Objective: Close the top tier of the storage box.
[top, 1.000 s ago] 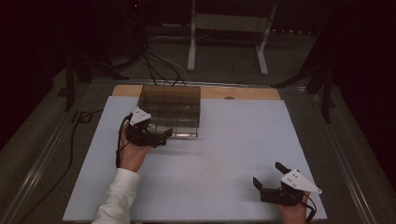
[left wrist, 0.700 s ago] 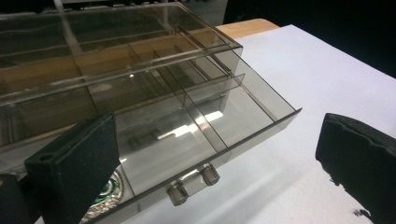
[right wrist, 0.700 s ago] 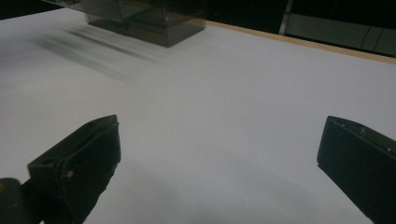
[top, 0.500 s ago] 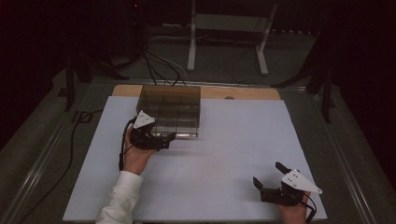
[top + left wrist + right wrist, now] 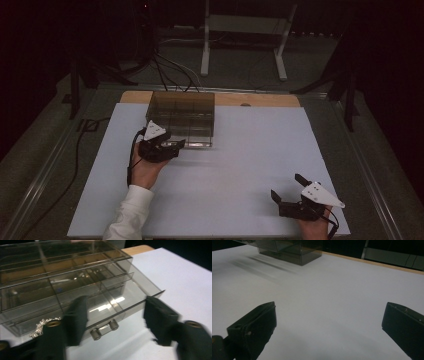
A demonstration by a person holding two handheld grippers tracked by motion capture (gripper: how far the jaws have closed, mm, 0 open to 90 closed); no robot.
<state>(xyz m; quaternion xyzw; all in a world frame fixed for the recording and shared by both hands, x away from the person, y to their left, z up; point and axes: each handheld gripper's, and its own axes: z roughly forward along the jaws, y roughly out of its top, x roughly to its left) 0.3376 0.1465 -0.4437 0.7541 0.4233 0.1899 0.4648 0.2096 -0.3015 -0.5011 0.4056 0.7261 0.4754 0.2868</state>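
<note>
A smoky clear drawer box (image 5: 182, 117) stands at the back of the white mat (image 5: 240, 160). My left gripper (image 5: 176, 146) is at its front lower left. In the left gripper view its jaws (image 5: 113, 302) stand on either side of the bottom drawer's small bar handle (image 5: 105, 328) without touching it; they have just been closing. The bottom drawer (image 5: 130, 300) looks pulled out a little. A silvery trinket (image 5: 41, 326) lies at the drawer's left corner. My right gripper (image 5: 286, 185) rests open at the mat's near right, nothing between its jaws (image 5: 329, 306).
A wooden strip (image 5: 260, 100) runs behind the mat. Cables (image 5: 165, 70) and a white stand (image 5: 240, 45) lie on the floor beyond the table. A black cable (image 5: 75, 150) trails along the table's left side.
The left gripper's jaws have narrowed around the drawer handle and the hand shifted slightly at the box front. The right gripper has kept still.
</note>
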